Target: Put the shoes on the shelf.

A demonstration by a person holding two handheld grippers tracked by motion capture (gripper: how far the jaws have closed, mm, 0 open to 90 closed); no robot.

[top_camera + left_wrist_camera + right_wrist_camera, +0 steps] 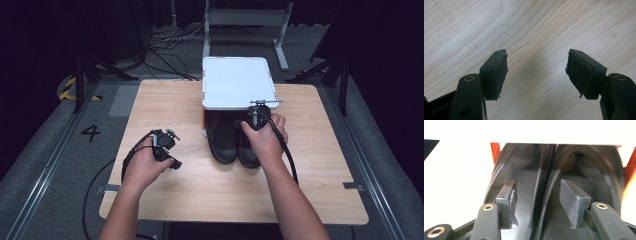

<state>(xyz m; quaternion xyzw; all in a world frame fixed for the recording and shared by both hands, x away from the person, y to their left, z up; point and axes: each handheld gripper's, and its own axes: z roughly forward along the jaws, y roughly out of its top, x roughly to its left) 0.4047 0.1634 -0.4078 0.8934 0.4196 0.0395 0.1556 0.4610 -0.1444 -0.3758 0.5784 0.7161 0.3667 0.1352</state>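
A pair of black shoes lies side by side at the table's middle, the left shoe [223, 142] and the right shoe [247, 150], their toes tucked under a white box lid [237, 82]. My right gripper [256, 114] hovers over them at the lid's front edge. In the right gripper view its jaws [537, 192] stand apart astride the touching inner rims of the left shoe [524, 167] and right shoe [586, 170], pads clear of both. My left gripper [174, 149] is open over bare wood [536, 67], holding nothing.
The wooden table [200, 195] has free room left and front of the shoes. An orange box wall [204, 125] shows under the lid's left corner and beside the shoes [495, 150]. Beyond the table stand a metal frame [247, 20] and cables on the floor.
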